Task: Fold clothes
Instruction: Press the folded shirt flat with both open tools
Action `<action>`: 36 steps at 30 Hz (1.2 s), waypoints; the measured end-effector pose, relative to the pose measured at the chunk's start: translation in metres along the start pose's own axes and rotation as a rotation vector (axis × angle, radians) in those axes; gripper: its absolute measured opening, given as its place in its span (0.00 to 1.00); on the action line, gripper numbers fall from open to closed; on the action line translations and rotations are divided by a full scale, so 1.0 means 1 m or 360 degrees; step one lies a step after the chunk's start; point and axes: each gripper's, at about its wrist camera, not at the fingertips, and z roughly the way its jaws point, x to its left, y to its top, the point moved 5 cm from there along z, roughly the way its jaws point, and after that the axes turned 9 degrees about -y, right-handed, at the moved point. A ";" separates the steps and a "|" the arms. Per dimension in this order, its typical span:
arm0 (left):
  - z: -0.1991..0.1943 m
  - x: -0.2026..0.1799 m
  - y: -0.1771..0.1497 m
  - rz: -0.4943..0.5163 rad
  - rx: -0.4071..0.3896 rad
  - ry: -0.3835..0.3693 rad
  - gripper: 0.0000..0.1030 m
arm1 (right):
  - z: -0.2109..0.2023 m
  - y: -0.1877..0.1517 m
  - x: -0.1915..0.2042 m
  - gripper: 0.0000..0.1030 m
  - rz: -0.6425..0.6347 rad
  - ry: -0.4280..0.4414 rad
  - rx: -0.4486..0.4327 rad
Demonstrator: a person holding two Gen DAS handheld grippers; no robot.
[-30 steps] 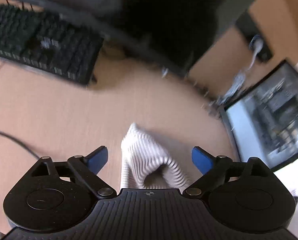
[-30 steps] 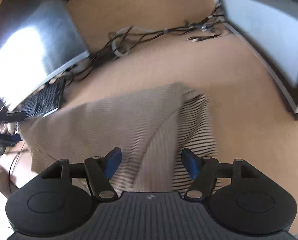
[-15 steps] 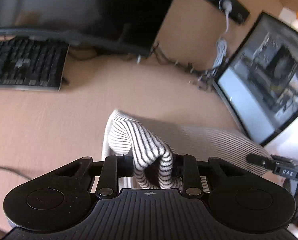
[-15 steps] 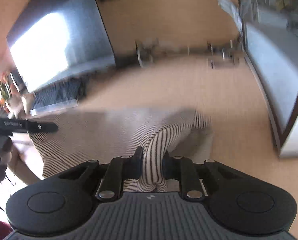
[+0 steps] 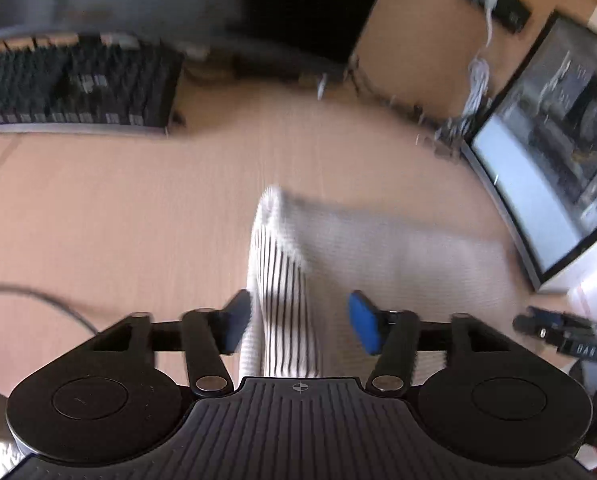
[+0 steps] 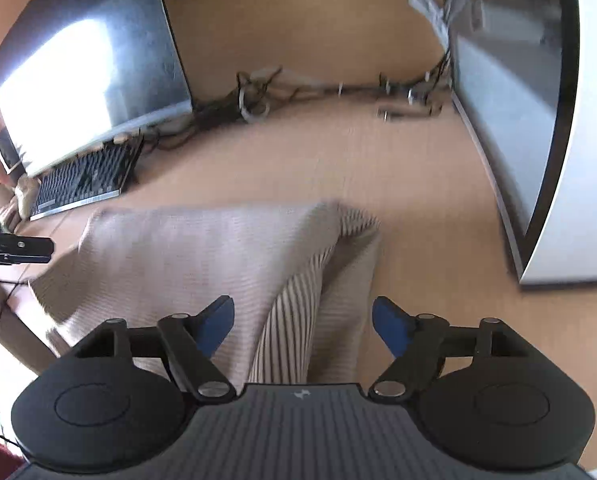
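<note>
Striped ribbed knit cloth garment [image 6: 202,256], soft & matt; pale wood-look desk top [image 6: 418,208], smooth; glossy black monitor screens [image 6: 510,92].

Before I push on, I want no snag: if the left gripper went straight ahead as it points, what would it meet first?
The striped garment: a raised fold stands between the open left gripper fingers. Beyond lies the bare desk; depth is blurred.

Office workstation — a light wooden desk [image 6: 418,208] carrying a black keyboard [image 6: 86,178], a large dark monitor [image 6: 86,64] and a second curved monitor [image 6: 510,92] at its right end. A tangle of cables [image 6: 258,96] lies along the back edge — typical computer-desk clutter.
</note>
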 end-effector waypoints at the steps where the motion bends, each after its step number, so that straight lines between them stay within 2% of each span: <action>1: -0.003 -0.003 0.003 0.0003 -0.0021 -0.0020 0.68 | -0.002 0.005 0.000 0.79 0.0017 0.0001 -0.0023; 3: -0.003 -0.008 0.005 -0.0024 -0.0011 -0.0111 0.68 | -0.004 0.015 0.002 0.90 0.0065 0.0033 -0.0064; 5: 0.006 -0.013 -0.002 -0.0071 0.0059 -0.0238 0.69 | -0.001 0.022 0.011 0.99 0.0109 0.0114 -0.0083; 9: 0.040 -0.017 -0.022 -0.0111 0.0237 -0.0299 0.70 | 0.028 0.027 0.033 1.00 0.0209 0.0265 0.0001; 11: 0.054 -0.018 -0.029 -0.0138 0.0295 -0.0321 0.77 | 0.050 0.023 0.035 1.00 0.0252 0.0273 0.0080; 12: 0.058 -0.019 -0.030 -0.0135 0.0305 -0.0329 0.79 | 0.058 0.020 0.034 1.00 0.0274 0.0253 0.0095; 14: 0.064 -0.021 -0.030 -0.0117 0.0323 -0.0345 0.90 | 0.072 0.017 0.032 1.00 0.0304 0.0220 0.0117; 15: 0.067 -0.024 -0.030 -0.0099 0.0330 -0.0354 0.91 | 0.073 0.017 0.033 1.00 0.0288 0.0217 0.0111; 21: 0.099 -0.036 -0.013 0.0125 0.0329 -0.0300 0.97 | 0.074 0.012 0.031 1.00 0.0197 0.0216 0.0076; 29: 0.157 -0.035 0.053 0.0123 0.0262 -0.0276 0.97 | 0.081 0.021 0.024 1.00 0.0440 0.0239 0.0141; 34: 0.185 -0.049 0.077 0.0201 0.0222 -0.0216 0.97 | 0.079 0.024 0.042 1.00 0.0176 0.0181 0.0170; 36: 0.182 -0.055 0.081 0.0228 0.0212 -0.0209 0.97 | 0.064 0.033 0.039 1.00 0.0145 0.0116 0.0087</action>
